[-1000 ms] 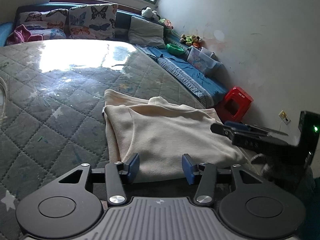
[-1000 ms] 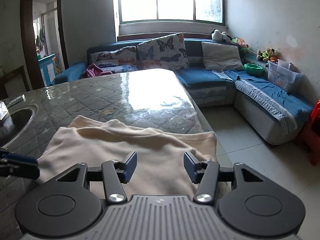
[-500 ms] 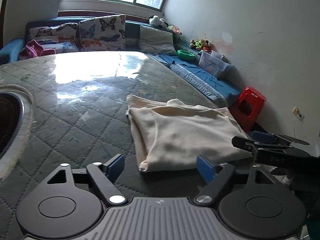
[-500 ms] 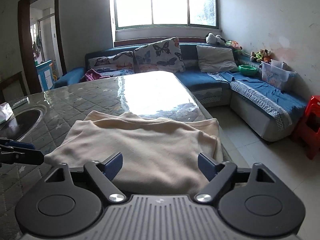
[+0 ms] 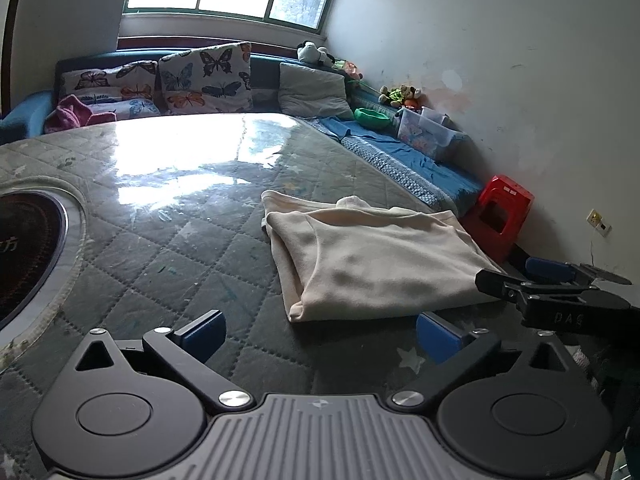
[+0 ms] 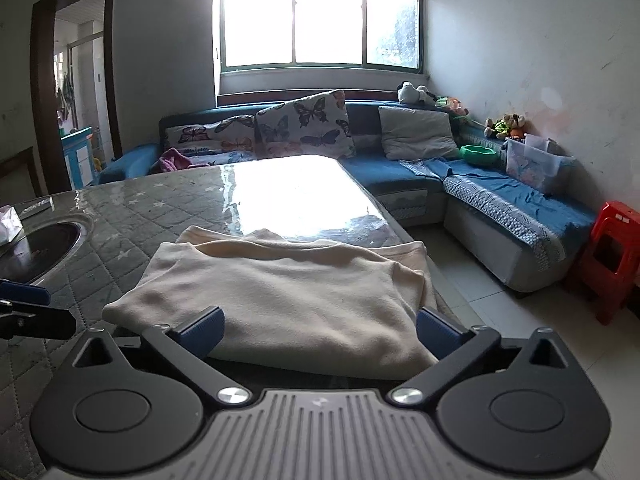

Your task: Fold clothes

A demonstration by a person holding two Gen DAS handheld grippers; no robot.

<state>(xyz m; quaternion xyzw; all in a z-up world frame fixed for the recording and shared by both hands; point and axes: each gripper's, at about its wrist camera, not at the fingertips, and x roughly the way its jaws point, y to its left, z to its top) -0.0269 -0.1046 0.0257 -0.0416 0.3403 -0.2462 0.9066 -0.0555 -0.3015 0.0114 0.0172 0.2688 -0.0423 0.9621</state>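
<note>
Now both grippers' fingers wider apart.

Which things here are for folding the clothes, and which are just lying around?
For the job:
cream garment, folded on the quilted table
left gripper, open
right gripper, open

Just lying about:
butterfly cushions
red stool
soft toys
green bowl
clear plastic box
</note>
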